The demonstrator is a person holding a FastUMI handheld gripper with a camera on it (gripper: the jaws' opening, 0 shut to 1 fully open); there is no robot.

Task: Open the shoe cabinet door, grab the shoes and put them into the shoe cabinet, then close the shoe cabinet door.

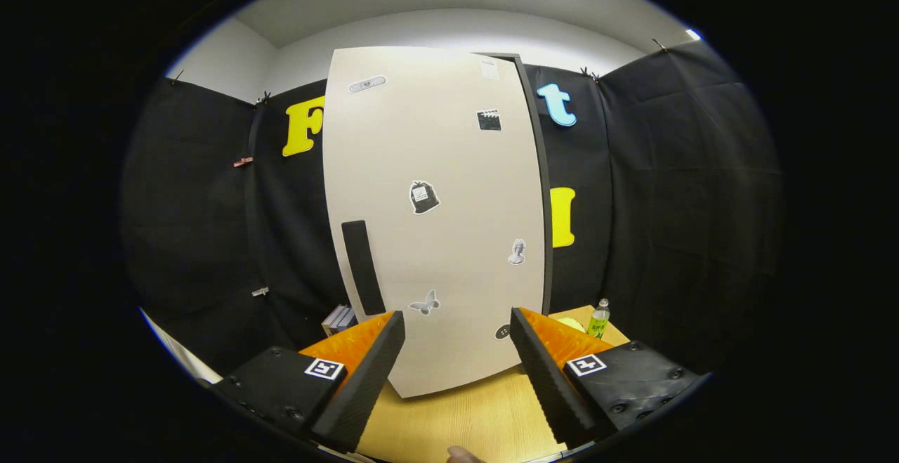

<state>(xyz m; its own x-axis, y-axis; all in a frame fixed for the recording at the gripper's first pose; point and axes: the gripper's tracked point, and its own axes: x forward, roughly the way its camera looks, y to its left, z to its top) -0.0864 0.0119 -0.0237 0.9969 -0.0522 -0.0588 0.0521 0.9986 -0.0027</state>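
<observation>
One two-finger gripper (456, 336), jaws spread wide, holding nothing. Just ahead, upright on light wooden tabletop (456, 421): tall beige sticker-dotted shoe cabinet door (435, 217), shut, dark vertical handle slot (363, 268) low at its left. Small clear bottle with green label (598, 319) to its right.

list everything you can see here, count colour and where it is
shoe cabinet door: one, off-white with small stickers, closed, standing on the table just ahead of the fingers
door handle: one, black vertical strip, on the door's left side
table: one, light wood, under the cabinet
bottle: one, clear with green label, on the table right of the cabinet
books: a small stack, count unclear, grey-white, left of the cabinet base
booth wall: black cloth, behind and to both sides
fingertip: one, a person's, at the table's near edge
hand-held gripper: one, fingers open and apart, holding nothing
</observation>
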